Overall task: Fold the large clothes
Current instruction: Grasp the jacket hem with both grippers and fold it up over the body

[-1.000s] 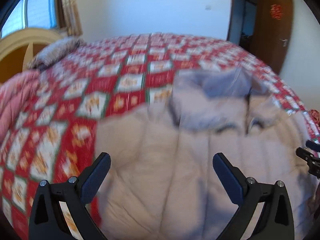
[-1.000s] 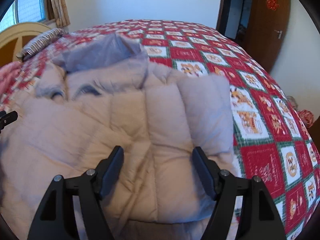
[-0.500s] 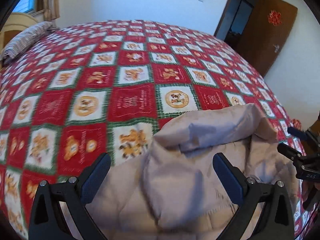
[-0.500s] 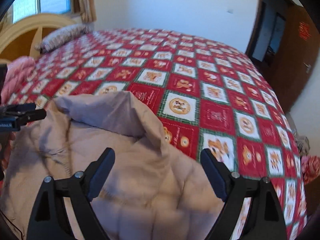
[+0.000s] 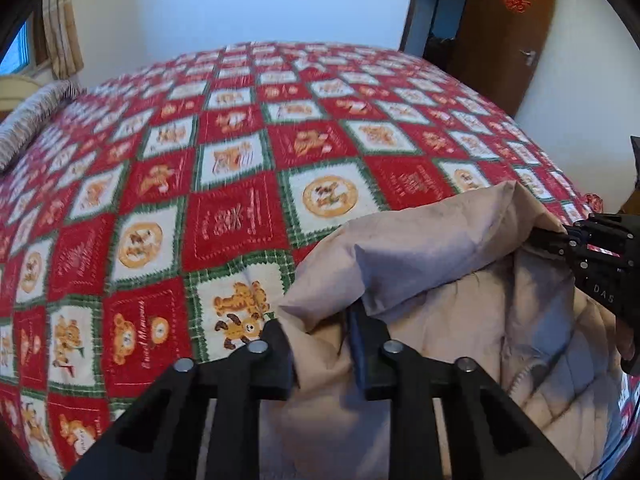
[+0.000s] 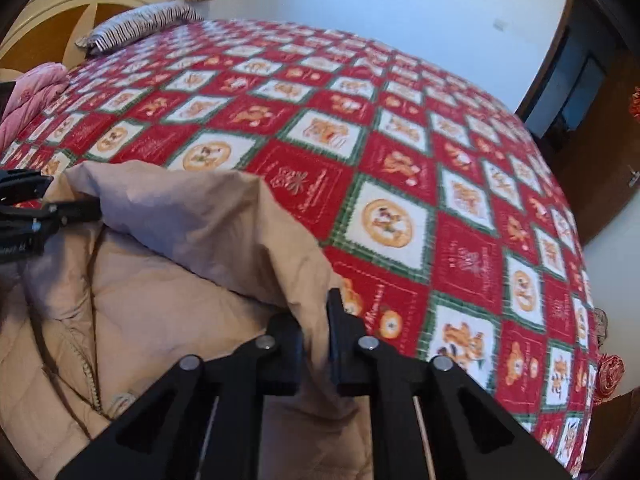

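Beige puffer jacket point(image 5: 460, 320) lies on the bed's red-and-white checked quilt point(image 5: 240, 184), at the near edge, hood end facing the far side. Left gripper point(image 5: 320, 336) jaws have just closed, now clamped on the hood's left corner fabric. Right gripper point(image 6: 316, 332) jaws have just closed too, pinching the hood's right corner. Each gripper shows at the edge of the other's view, holding opposite hood corners. Striped pillow point(image 6: 140, 26) by the headboard point(image 6: 60, 12), pink bedding point(image 6: 28, 100) near it.
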A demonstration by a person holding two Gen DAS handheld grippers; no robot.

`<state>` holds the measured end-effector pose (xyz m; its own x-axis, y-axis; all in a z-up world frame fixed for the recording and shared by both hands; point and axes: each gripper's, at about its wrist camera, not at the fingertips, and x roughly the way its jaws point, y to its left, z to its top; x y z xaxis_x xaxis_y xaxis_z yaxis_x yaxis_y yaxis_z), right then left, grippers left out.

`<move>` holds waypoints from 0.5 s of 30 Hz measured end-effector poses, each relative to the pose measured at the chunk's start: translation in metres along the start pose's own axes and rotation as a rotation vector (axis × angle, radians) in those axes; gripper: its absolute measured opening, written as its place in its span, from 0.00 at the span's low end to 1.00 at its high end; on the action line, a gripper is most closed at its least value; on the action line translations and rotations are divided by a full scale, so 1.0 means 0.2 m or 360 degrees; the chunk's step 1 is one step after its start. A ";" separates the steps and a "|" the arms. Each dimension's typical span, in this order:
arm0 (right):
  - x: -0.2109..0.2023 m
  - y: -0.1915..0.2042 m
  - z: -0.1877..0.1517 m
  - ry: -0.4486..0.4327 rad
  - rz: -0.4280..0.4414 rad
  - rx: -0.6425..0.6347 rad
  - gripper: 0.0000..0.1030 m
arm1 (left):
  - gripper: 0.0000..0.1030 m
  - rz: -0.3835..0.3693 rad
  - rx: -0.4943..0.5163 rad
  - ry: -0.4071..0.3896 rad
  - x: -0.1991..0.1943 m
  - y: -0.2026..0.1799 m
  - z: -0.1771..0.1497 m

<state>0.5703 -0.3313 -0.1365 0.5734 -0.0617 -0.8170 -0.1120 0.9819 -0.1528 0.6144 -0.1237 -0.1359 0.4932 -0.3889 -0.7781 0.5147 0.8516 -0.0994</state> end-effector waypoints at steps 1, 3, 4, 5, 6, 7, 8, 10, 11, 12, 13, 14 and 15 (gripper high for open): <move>-0.04 -0.01 -0.02 -0.0028 0.0015 0.0014 0.09 | 0.16 -0.0005 0.0018 -0.0022 -0.03 -0.01 0.00; -0.11 -0.02 -0.06 -0.0072 0.0027 0.0025 0.08 | 0.12 -0.0004 0.0077 -0.0093 -0.13 -0.04 -0.03; -0.14 -0.02 -0.08 -0.0091 0.0028 0.0021 0.07 | 0.11 -0.0009 0.0102 -0.0120 -0.17 -0.05 -0.04; -0.18 -0.02 -0.11 -0.0110 0.0024 0.0013 0.07 | 0.10 -0.0009 0.0114 -0.0141 -0.20 -0.06 -0.06; -0.20 -0.02 -0.13 -0.0120 0.0022 0.0006 0.06 | 0.09 -0.0011 0.0124 -0.0167 -0.23 -0.06 -0.08; -0.22 -0.01 -0.16 -0.0133 0.0017 -0.0006 0.06 | 0.08 -0.0020 0.0137 -0.0187 -0.25 -0.07 -0.11; -0.24 0.00 -0.19 -0.0138 0.0009 -0.0020 0.05 | 0.07 -0.0022 0.0146 -0.0192 -0.26 -0.07 -0.13; -0.24 0.01 -0.24 -0.0126 -0.0004 -0.0049 0.05 | 0.07 -0.0049 0.0154 -0.0194 -0.25 -0.08 -0.19; -0.23 0.02 -0.25 -0.0117 -0.0012 -0.0058 0.05 | 0.06 -0.0055 0.0155 -0.0188 -0.24 -0.08 -0.22; -0.22 0.02 -0.28 -0.0105 -0.0025 -0.0059 0.04 | 0.06 -0.0059 0.0153 -0.0182 -0.23 -0.09 -0.25; -0.21 0.02 -0.29 -0.0094 -0.0029 -0.0055 0.04 | 0.06 -0.0060 0.0153 -0.0178 -0.21 -0.09 -0.29; -0.20 0.03 -0.30 -0.0087 -0.0035 -0.0054 0.04 | 0.06 -0.0059 0.0160 -0.0174 -0.20 -0.10 -0.31; -0.19 0.03 -0.32 -0.0082 -0.0054 -0.0058 0.04 | 0.06 -0.0049 0.0169 -0.0162 -0.17 -0.11 -0.34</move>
<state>0.4964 -0.3346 -0.1422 0.6183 -0.0844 -0.7814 -0.1209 0.9722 -0.2006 0.5382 -0.1040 -0.1491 0.5417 -0.4527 -0.7083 0.5996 0.7986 -0.0519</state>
